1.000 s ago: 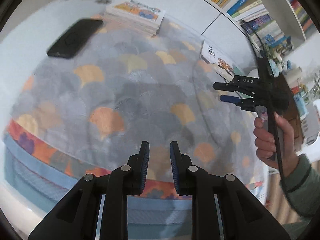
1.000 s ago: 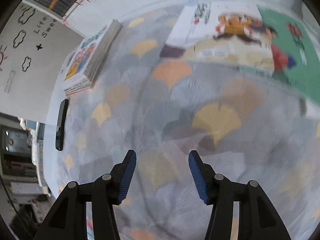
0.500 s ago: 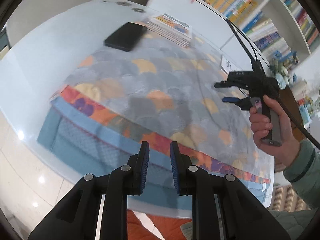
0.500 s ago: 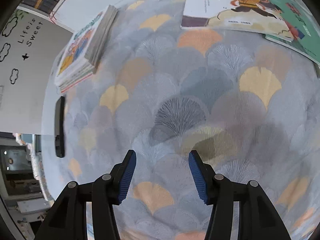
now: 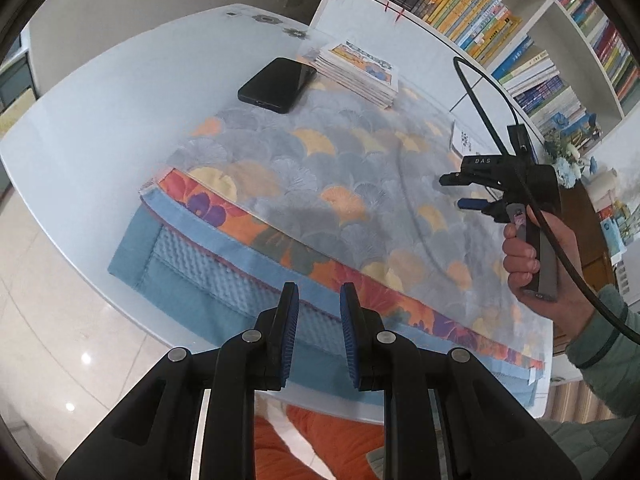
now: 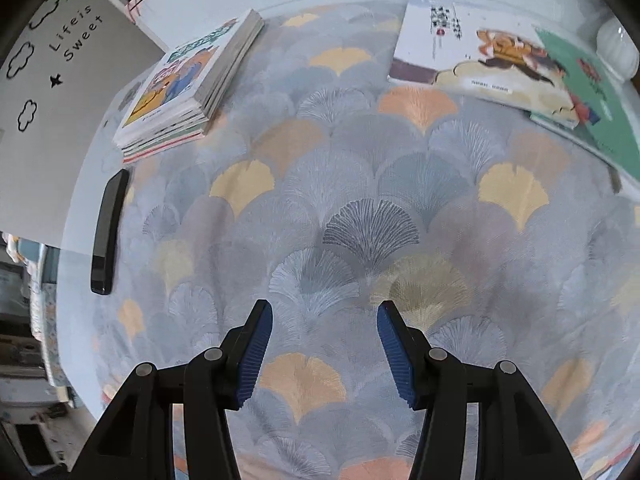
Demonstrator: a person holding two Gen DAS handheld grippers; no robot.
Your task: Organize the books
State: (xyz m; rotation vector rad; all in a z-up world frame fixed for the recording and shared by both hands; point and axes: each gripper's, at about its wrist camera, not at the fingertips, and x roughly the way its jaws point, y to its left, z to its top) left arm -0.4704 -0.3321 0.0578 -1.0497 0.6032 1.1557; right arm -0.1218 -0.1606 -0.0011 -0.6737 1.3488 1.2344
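Note:
A stack of picture books [image 5: 356, 72] [image 6: 192, 84] lies at the far corner of the patterned cloth [image 5: 320, 168]. Two loose books, a white-covered one [image 6: 472, 56] and a green one [image 6: 592, 104] partly under it, lie flat at the cloth's far right. My left gripper [image 5: 319, 308] hovers over the cloth's near edge, its jaws almost together with nothing between them. A hand [image 5: 528, 256] holds my right gripper [image 5: 451, 191] [image 6: 325, 320] open and empty above the middle of the cloth, short of the loose books.
A black phone [image 5: 278, 84] [image 6: 106, 232] lies beside the stack. The cloth covers a white table [image 5: 100, 120] with tiled floor below its near edge. Filled bookshelves [image 5: 500, 20] stand behind the table. A white vase [image 6: 616, 48] stands by the green book.
Both grippers have drawn back from the books toward the table's near side. The left view now takes in the table edge and floor. Neither jaw opening has changed.

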